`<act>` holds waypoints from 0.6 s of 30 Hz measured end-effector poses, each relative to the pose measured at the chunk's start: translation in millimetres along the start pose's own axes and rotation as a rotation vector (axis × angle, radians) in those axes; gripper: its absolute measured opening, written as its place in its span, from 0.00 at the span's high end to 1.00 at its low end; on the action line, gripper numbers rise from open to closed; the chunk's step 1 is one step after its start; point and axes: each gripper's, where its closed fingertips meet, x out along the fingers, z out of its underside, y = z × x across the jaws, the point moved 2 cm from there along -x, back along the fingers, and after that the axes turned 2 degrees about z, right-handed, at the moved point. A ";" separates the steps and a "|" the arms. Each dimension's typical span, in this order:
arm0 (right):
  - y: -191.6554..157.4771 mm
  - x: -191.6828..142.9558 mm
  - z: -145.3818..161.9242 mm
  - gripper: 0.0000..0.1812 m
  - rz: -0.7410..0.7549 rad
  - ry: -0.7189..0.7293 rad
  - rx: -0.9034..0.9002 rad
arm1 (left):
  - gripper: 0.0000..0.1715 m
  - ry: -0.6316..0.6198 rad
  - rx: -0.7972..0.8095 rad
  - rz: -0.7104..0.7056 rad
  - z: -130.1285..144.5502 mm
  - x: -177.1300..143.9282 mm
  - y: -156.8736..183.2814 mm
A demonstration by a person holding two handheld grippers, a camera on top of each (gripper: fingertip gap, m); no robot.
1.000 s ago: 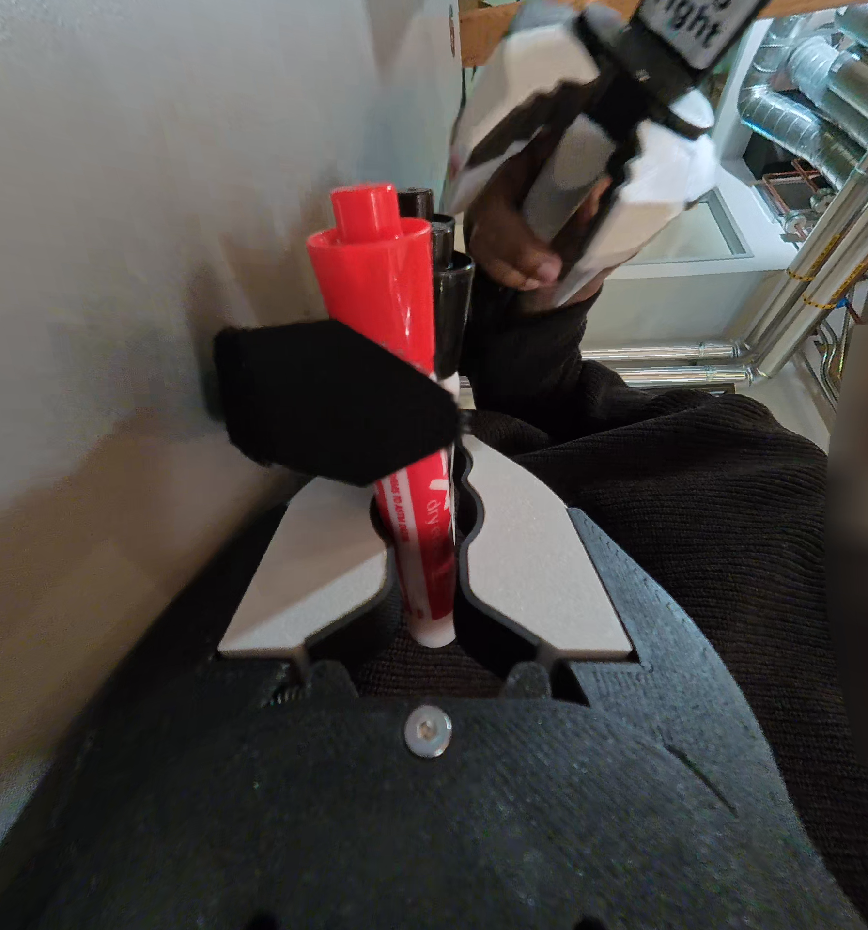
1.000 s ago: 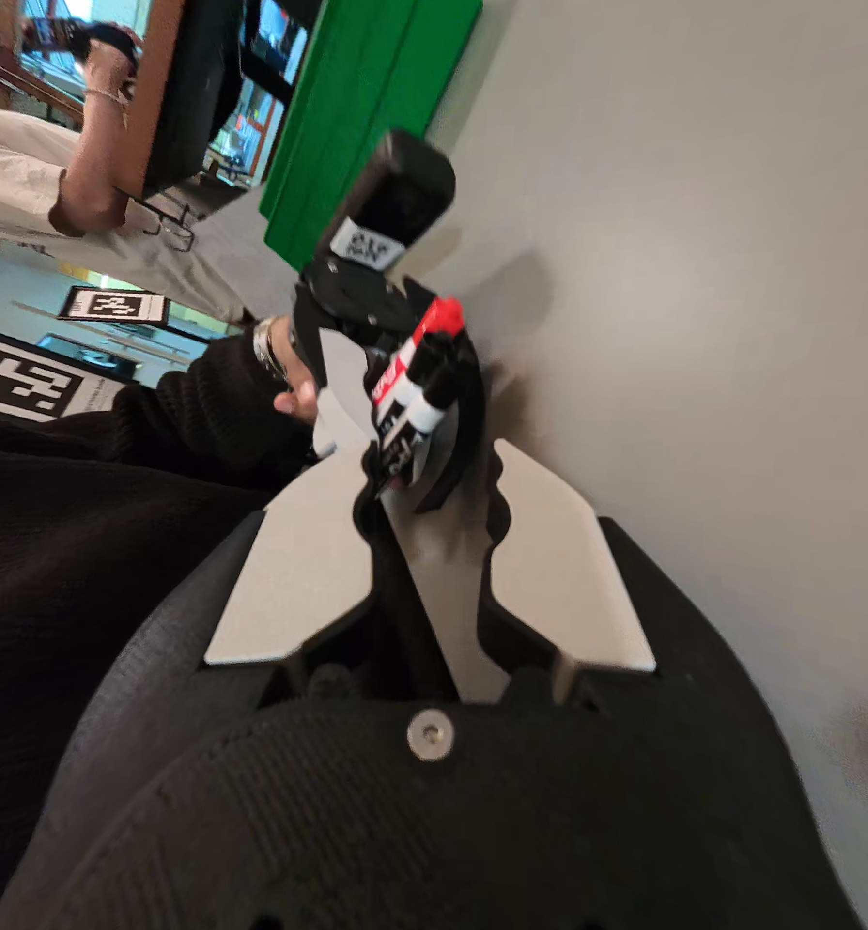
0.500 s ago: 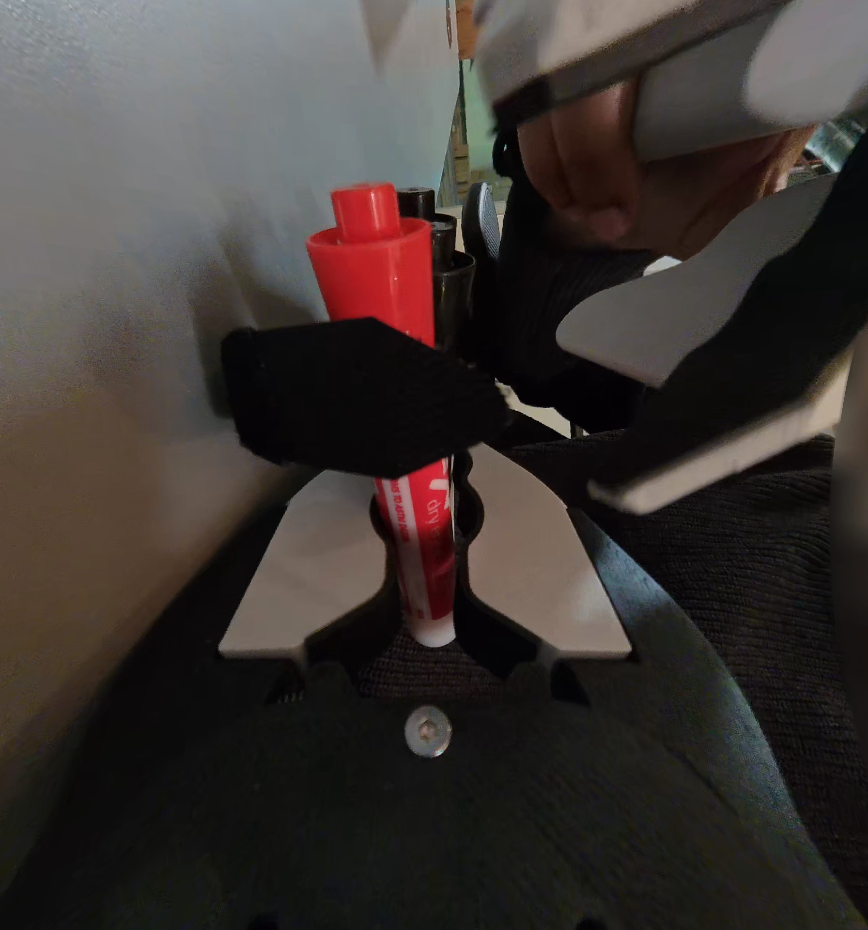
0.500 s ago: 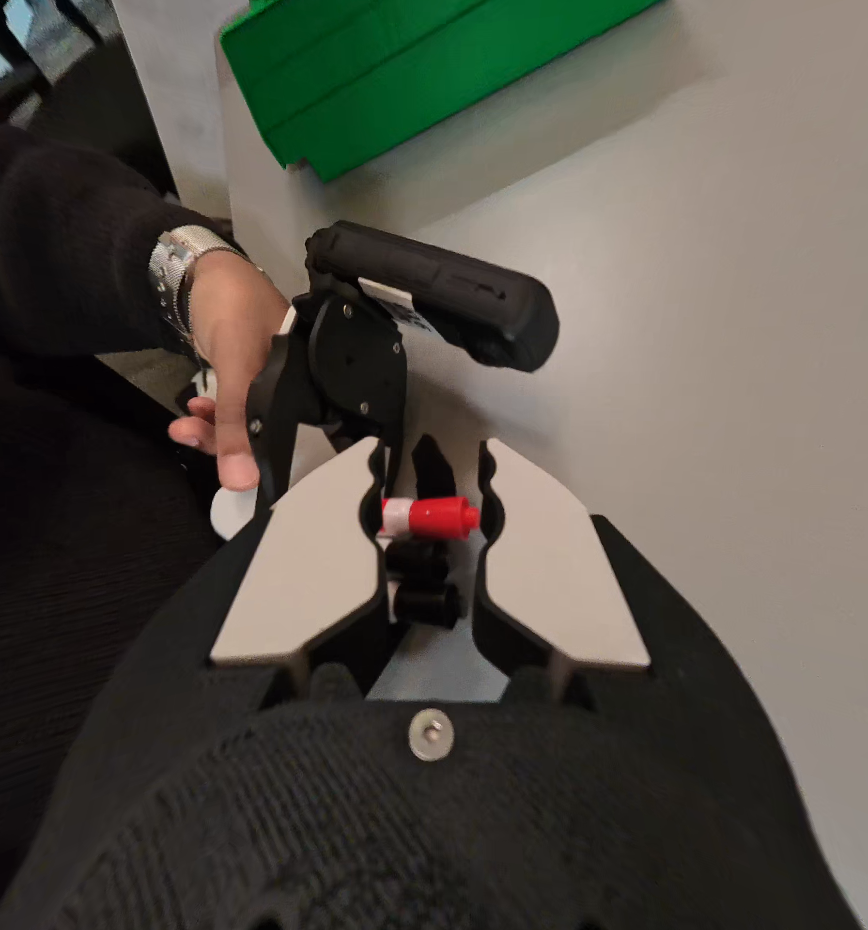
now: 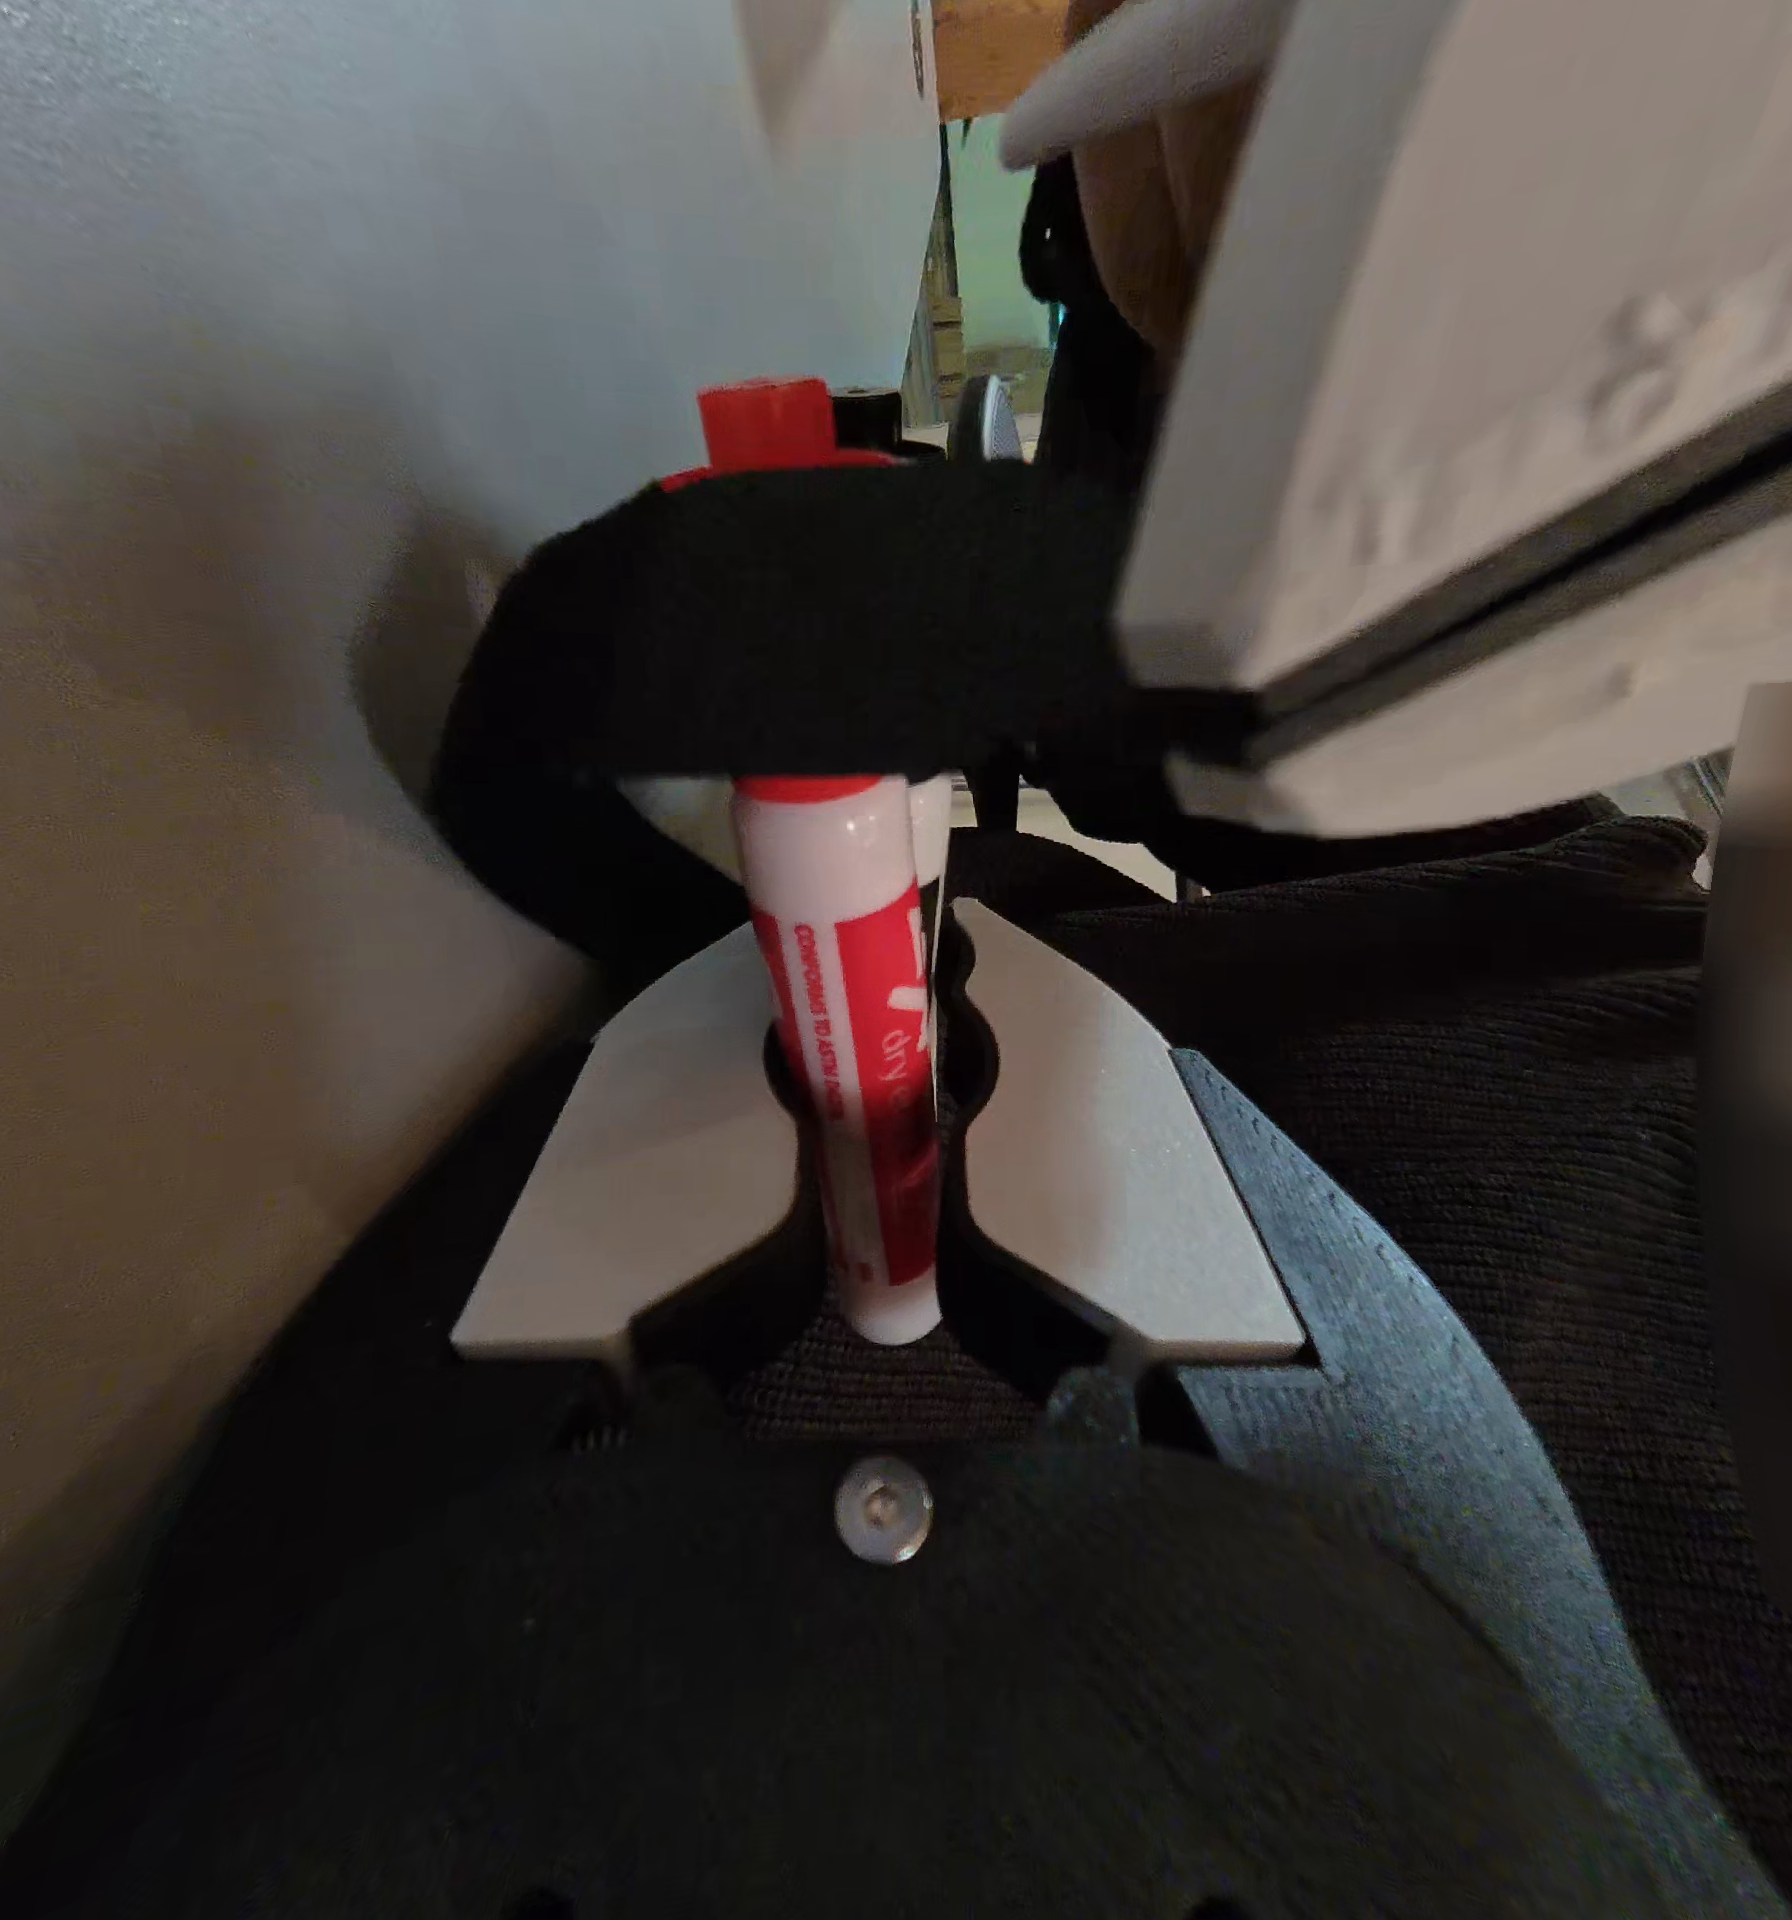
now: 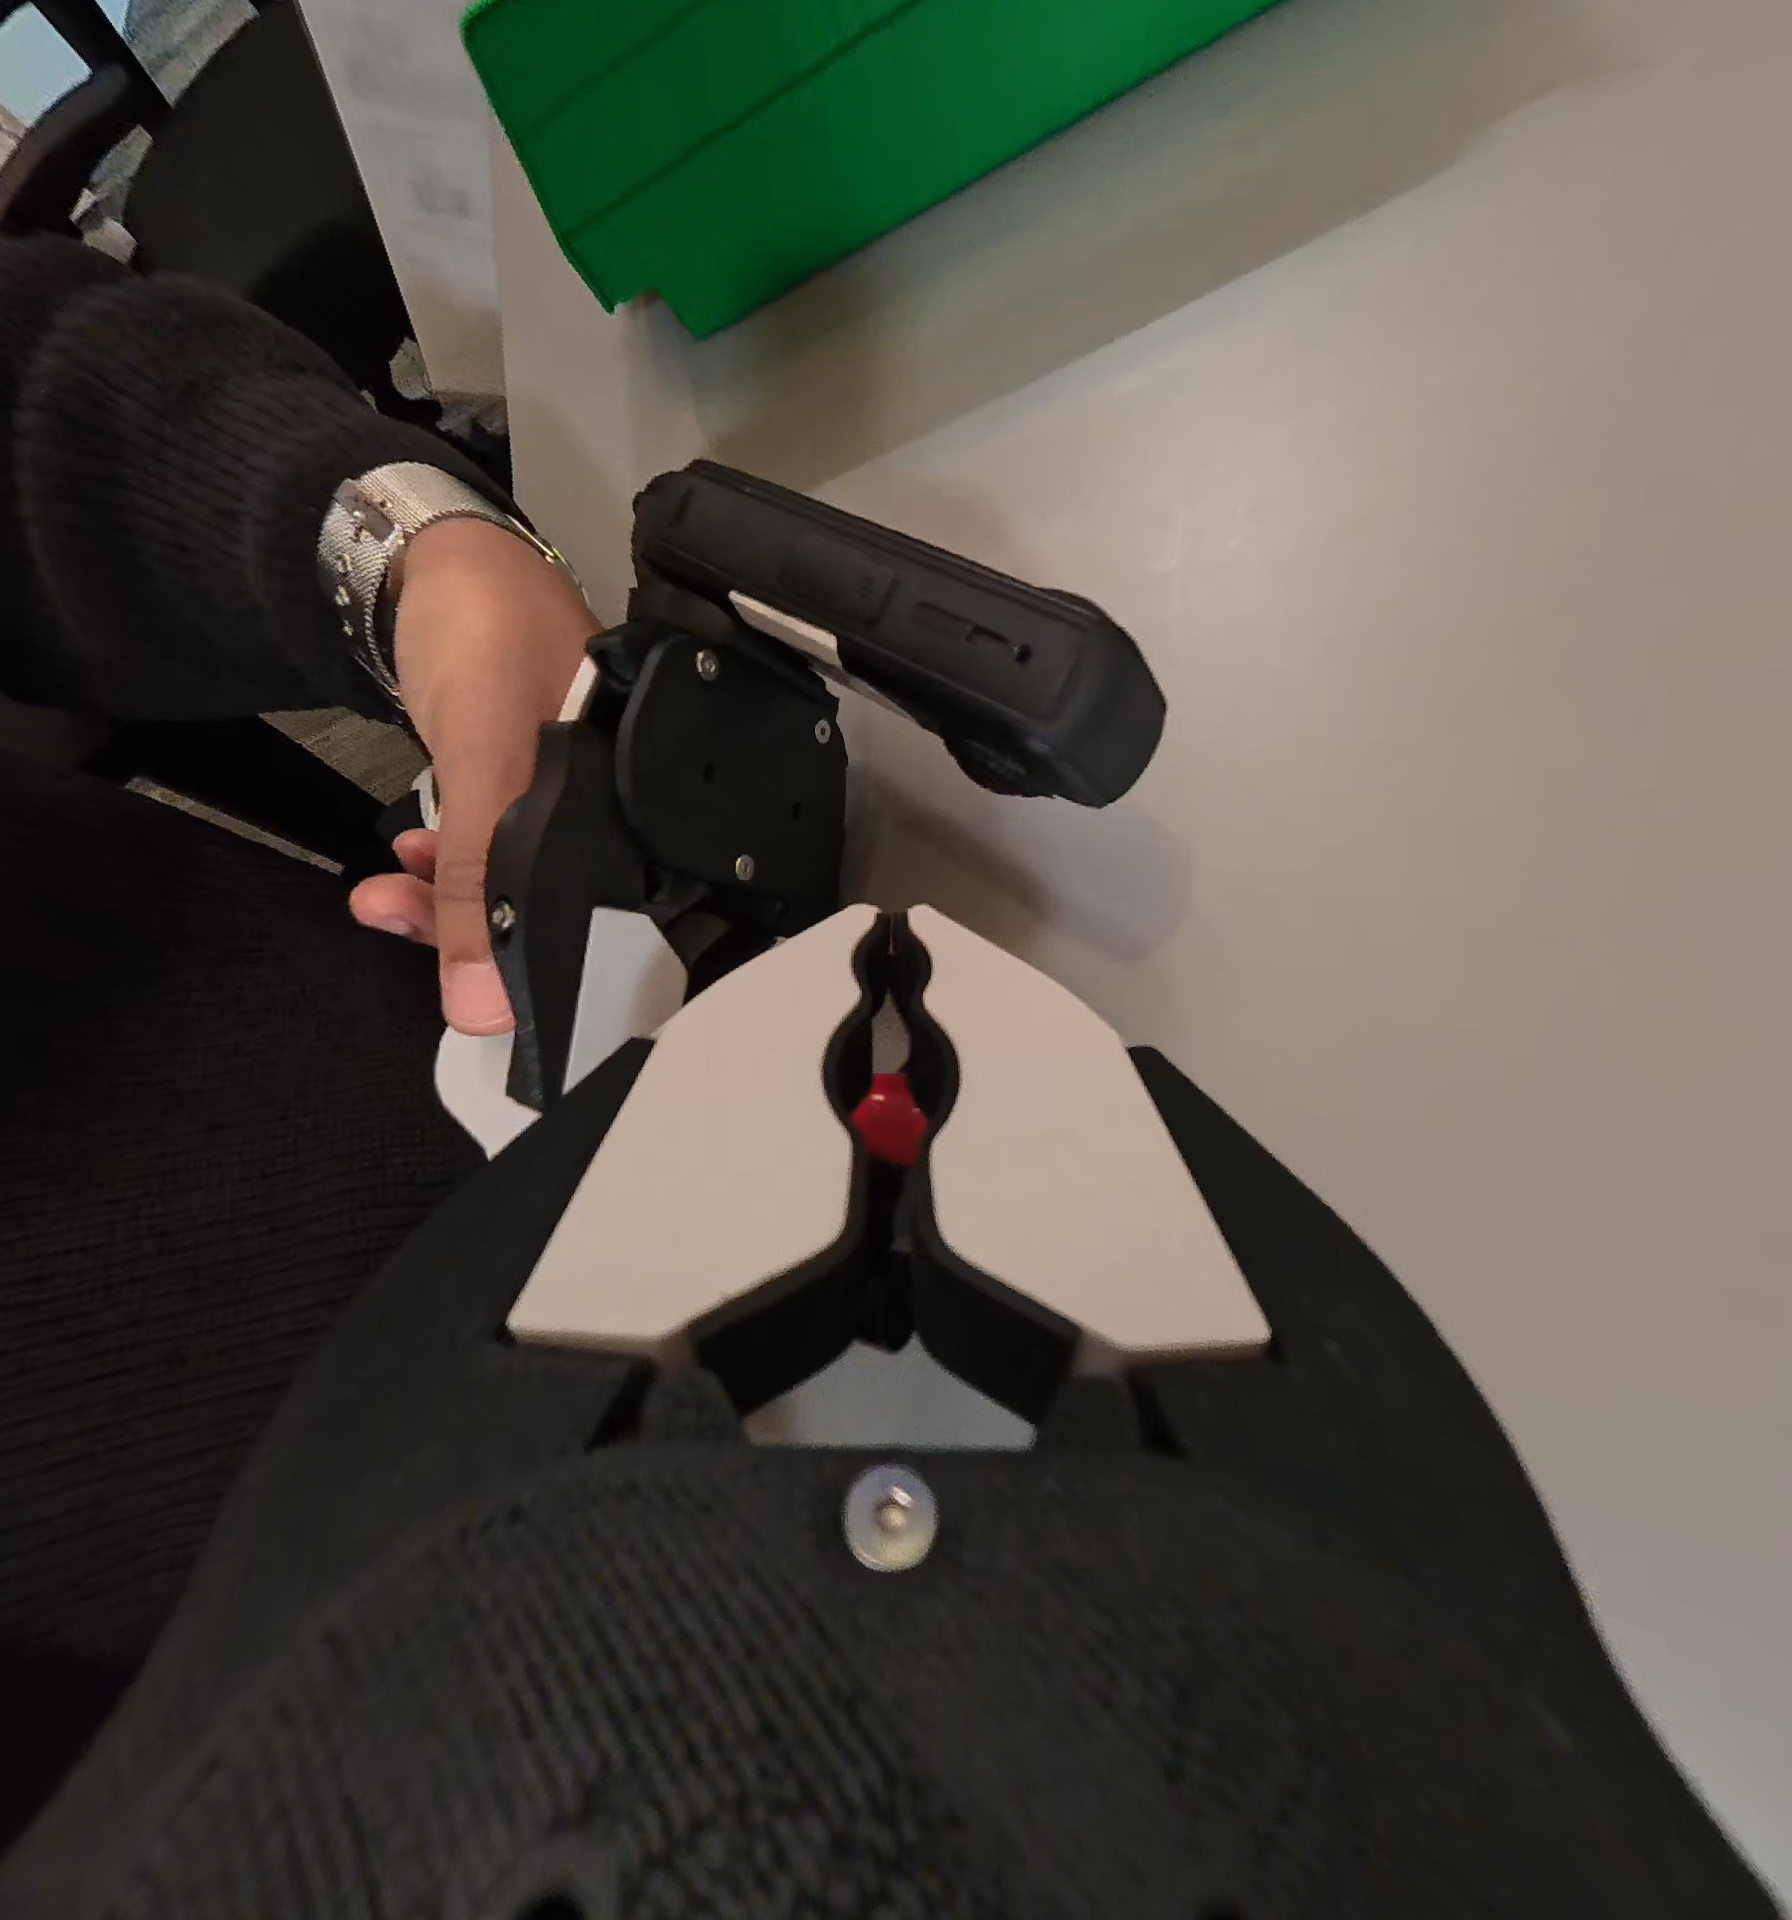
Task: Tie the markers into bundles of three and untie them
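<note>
Your left hand-held gripper (image 5: 876,1023) clamps the red marker (image 5: 856,1049), upright, dark-capped markers (image 5: 864,397) behind it. A black strap (image 5: 767,623) wraps them at 12 o'clock. Your right hand-held gripper (image 5: 1172,732), entering from 2 o'clock, pinches the strap's end, fingers pressed together. The grey worktop (image 6: 1443,727) lies beyond.

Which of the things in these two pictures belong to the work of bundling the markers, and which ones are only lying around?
Belong to the job:
- red marker, with black markers behind it
- black strap around the markers
- left gripper, jaws shut on the markers
- right gripper, jaws shut on the strap

Just lying about:
- green folder on the table
</note>
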 end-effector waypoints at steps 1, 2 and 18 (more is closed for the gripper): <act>-1.5 -2.0 -0.8 1.00 -0.008 0.010 0.001 | 0.89 0.000 0.000 0.000 -0.1 -0.1 0.0; -3.6 -3.5 -1.5 1.00 -0.018 0.020 0.004 | 0.89 0.000 0.000 0.000 -0.1 -0.1 0.0; -44.3 -4.5 -0.1 1.00 -0.221 0.017 -0.088 | 0.88 -0.023 0.014 0.009 1.9 0.4 0.7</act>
